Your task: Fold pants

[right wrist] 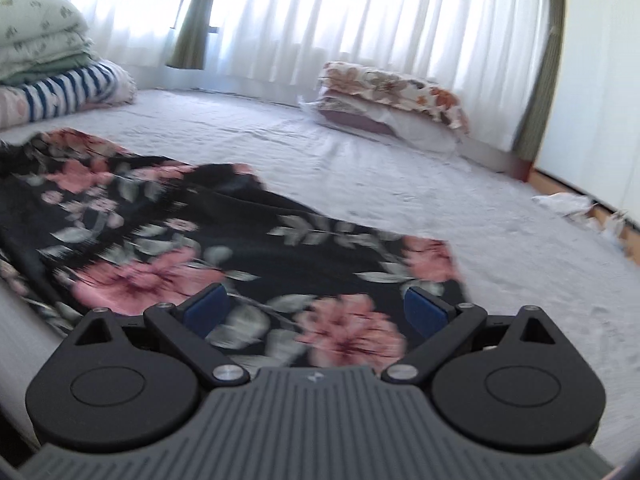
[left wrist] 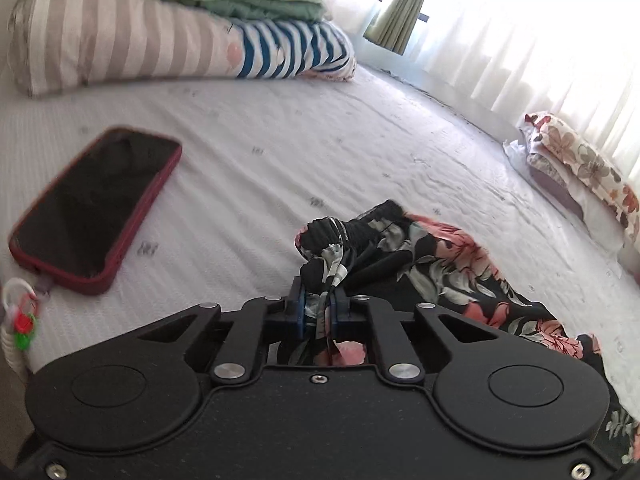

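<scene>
Floral pants (right wrist: 168, 240) are pinched at the waistband by the left gripper (left wrist: 320, 304) beside the phone (left wrist: 96, 208); the right gripper (right wrist: 316, 312), jaws spread, must next close on the hem.

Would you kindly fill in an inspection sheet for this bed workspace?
Surface: white quilted bedsheet, wrinkled.
Job's things: floral pants spread on the bed, bunched at the left end.
Clutter: phone in a red case; stacked bedding; floral pillow.
Grippers: left tool shut on the pants' bunched edge; right tool open above the fabric.
Cables: cord with a charm at the phone's end.
Surroundings: white curtains over a bright window.
</scene>
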